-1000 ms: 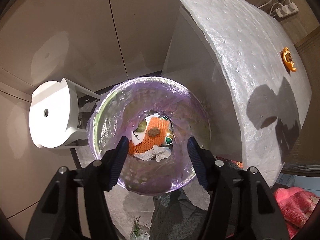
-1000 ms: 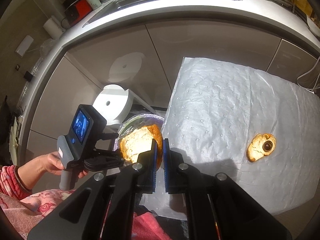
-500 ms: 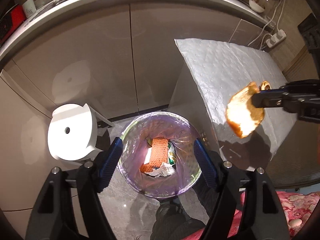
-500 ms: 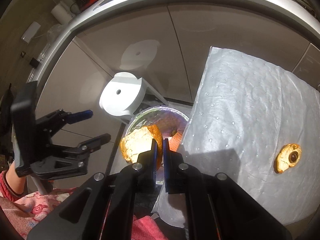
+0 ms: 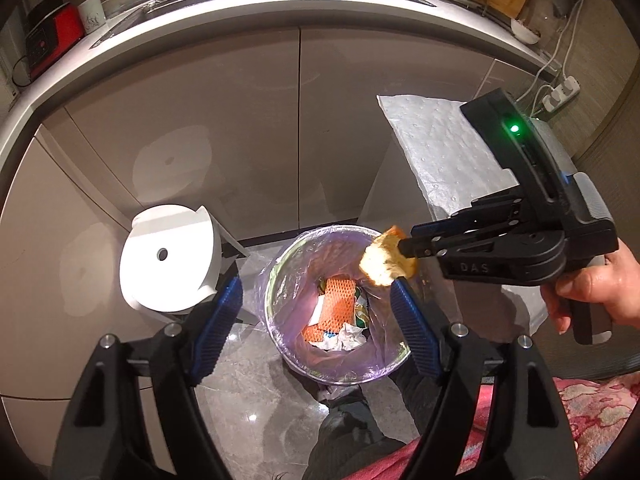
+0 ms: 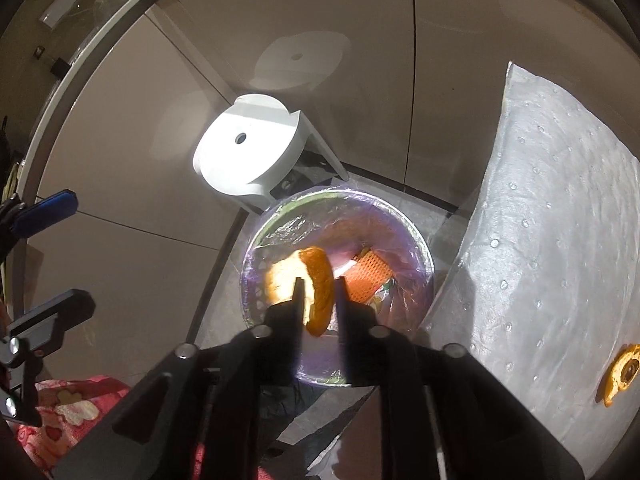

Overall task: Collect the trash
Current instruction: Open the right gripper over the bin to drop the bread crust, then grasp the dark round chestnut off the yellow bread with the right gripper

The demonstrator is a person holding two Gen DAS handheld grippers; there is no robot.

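A round bin [image 5: 280, 276] lined with a purple bag stands on the floor; it also shows in the right wrist view [image 6: 424, 248]. Inside lie an orange foam net [image 5: 338, 306] and crumpled paper [image 5: 348, 338]. My right gripper [image 6: 318, 284] is over the bin; its jaws stand slightly apart with an orange peel [image 6: 316, 280] between them, touching the left finger. The peel [image 5: 384, 262] hangs over the bin's right rim in the left wrist view. My left gripper [image 5: 316, 312] is open and empty above the bin.
A white stool [image 5: 172, 256] stands left of the bin, against beige cabinet doors. A grey padded mat [image 6: 560, 240] covers a surface at the right with another orange peel [image 6: 620, 372] on it. A pink floral cloth [image 5: 580, 412] is at the lower right.
My right gripper moved left over the bin with the peel and its jaws have parted a little. My left gripper pulled back and up from the bin.
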